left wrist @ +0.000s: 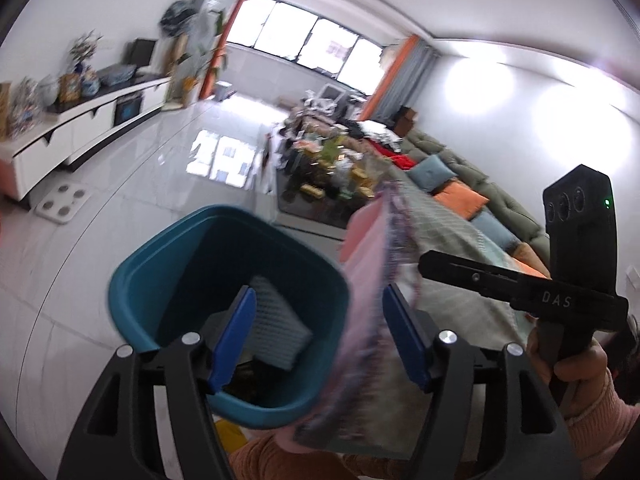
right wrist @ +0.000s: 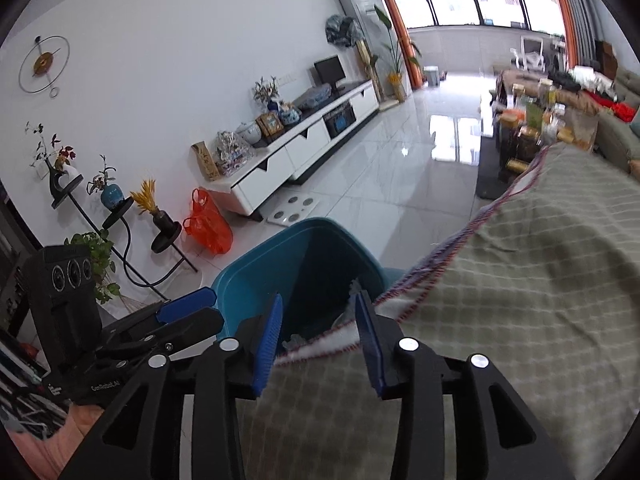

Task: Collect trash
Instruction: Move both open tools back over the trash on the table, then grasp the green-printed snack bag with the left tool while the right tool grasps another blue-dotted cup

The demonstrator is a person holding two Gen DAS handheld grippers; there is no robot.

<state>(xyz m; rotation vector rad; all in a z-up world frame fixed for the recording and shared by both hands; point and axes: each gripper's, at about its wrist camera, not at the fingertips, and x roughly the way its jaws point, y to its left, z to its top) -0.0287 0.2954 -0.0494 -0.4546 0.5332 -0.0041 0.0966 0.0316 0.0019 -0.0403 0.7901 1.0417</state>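
Note:
A teal trash bin (left wrist: 224, 280) stands on the floor beside a cloth-covered surface (left wrist: 452, 248). A grey-white ribbed piece of trash (left wrist: 276, 320) lies inside it. My left gripper (left wrist: 318, 336) is open just above the bin's near rim, with nothing between its blue pads. The cloth's pink fringed edge (left wrist: 372, 280) hangs blurred between bin and right pad. In the right wrist view the bin (right wrist: 288, 256) sits just ahead of my right gripper (right wrist: 320, 344), which is open and empty over the green checked cloth (right wrist: 520, 280). Crumpled trash (right wrist: 348, 312) shows inside the bin.
A white TV cabinet (right wrist: 304, 152) with ornaments runs along the left wall. An orange plastic bag (right wrist: 208, 224) and a bathroom scale (right wrist: 294, 208) lie on the glossy tile floor. A cluttered coffee table (left wrist: 332, 172) and a green sofa (left wrist: 472, 184) lie beyond.

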